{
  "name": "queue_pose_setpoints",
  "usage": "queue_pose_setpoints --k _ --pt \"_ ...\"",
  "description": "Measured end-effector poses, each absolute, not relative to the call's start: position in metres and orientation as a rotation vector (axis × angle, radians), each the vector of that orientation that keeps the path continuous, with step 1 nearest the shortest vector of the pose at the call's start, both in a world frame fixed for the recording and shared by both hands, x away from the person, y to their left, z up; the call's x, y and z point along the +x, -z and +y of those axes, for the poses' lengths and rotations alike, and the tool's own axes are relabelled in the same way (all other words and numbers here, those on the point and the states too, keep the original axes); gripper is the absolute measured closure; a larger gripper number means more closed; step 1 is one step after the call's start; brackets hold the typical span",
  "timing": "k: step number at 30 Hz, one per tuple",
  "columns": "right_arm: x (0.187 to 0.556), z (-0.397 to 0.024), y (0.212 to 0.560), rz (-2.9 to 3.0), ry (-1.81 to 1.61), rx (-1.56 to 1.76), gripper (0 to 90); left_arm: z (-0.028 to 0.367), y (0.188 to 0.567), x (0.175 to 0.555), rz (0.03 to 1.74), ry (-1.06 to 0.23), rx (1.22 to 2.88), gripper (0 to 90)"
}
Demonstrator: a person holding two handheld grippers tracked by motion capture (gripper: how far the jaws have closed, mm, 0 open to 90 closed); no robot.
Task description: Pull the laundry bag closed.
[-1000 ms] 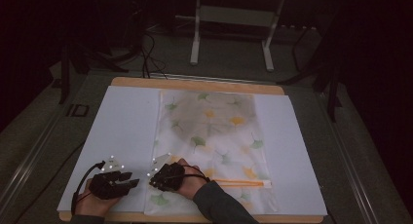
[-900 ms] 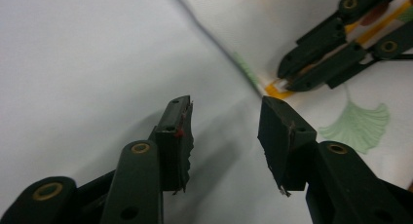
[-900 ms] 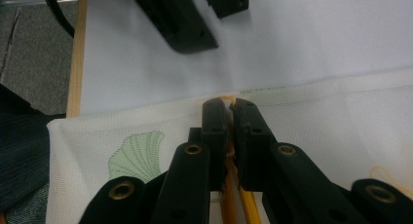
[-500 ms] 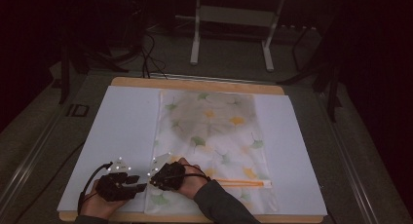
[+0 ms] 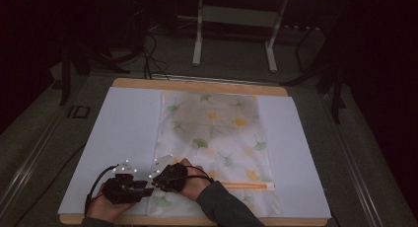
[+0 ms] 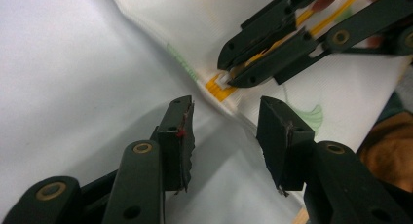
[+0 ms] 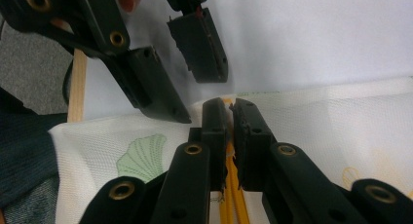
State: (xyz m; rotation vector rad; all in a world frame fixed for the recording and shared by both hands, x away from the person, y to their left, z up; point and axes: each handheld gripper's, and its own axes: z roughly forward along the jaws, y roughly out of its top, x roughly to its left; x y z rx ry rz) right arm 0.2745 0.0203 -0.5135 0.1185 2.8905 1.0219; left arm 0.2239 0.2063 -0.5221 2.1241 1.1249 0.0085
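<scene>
White mesh zipper pouch with ginkgo-leaf print (image 5: 214, 138) flat mid-frame on white bench (image 5: 123, 133). Orange zipper (image 5: 244, 185) apparently undone yet: right claw (image 6: 234, 78) clamped on slider at lower-left corner, left claw (image 6: 224, 131) apart, nearing pouch corner.

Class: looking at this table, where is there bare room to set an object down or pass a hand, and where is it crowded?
Free: the white sheet left of the leaf-print bag, and the strip right of it. Crowded: the near left corner, where the right gripper is shut on the bag's orange zipper and the left gripper stands open beside it.
</scene>
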Motion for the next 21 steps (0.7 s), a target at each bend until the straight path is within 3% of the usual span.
queue_pose_setpoints --k 21 --pt "0.274 0.018 0.505 2.865 -1.052 0.108 84.4 0.197 0.527 0.231 1.123 0.005 2.146 57.0"
